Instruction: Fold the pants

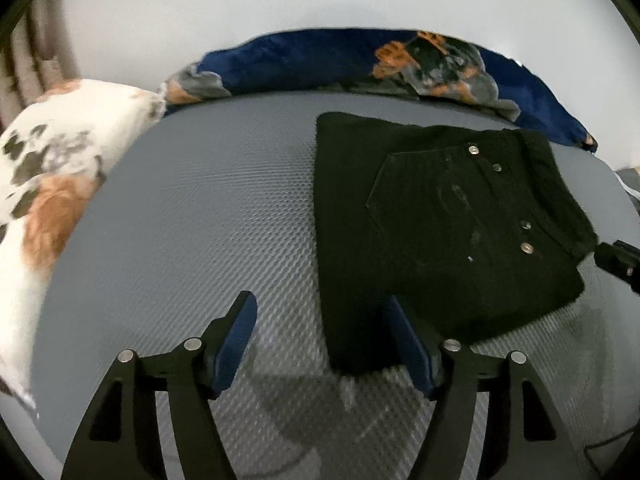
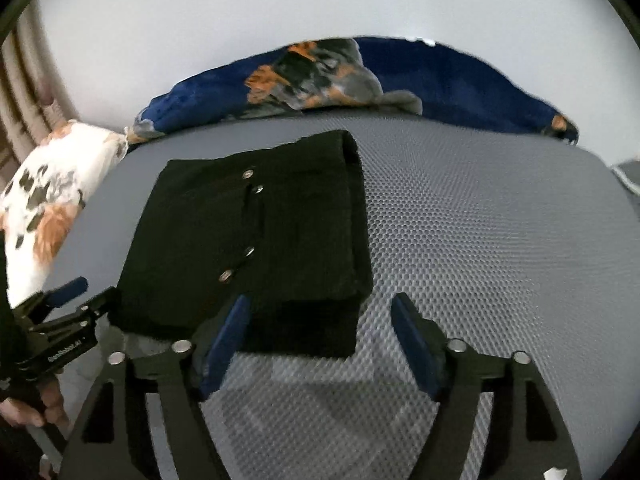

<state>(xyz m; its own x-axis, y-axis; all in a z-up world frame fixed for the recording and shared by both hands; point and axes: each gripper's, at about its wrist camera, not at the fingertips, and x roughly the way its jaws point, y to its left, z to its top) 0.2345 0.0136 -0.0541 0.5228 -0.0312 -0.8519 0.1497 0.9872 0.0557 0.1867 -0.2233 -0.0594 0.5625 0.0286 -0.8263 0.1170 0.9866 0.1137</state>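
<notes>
Now both grippers' jaws wide apart by folded black pants (image 1: 432,216) on bed

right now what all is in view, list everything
pants: one pair, black, folded into a compact stack with metal studs up, on the mattress
mattress: one, grey textured cover, fills the middle of both views
blanket: one, navy with orange and grey print, bunched along the far edge
pillow: one, white with orange and dark patches, far left
curtain: beige, upper left
left gripper: blue pads, open, at the stack's near edge
right gripper: blue pads, open, at the stack's near corner
</notes>
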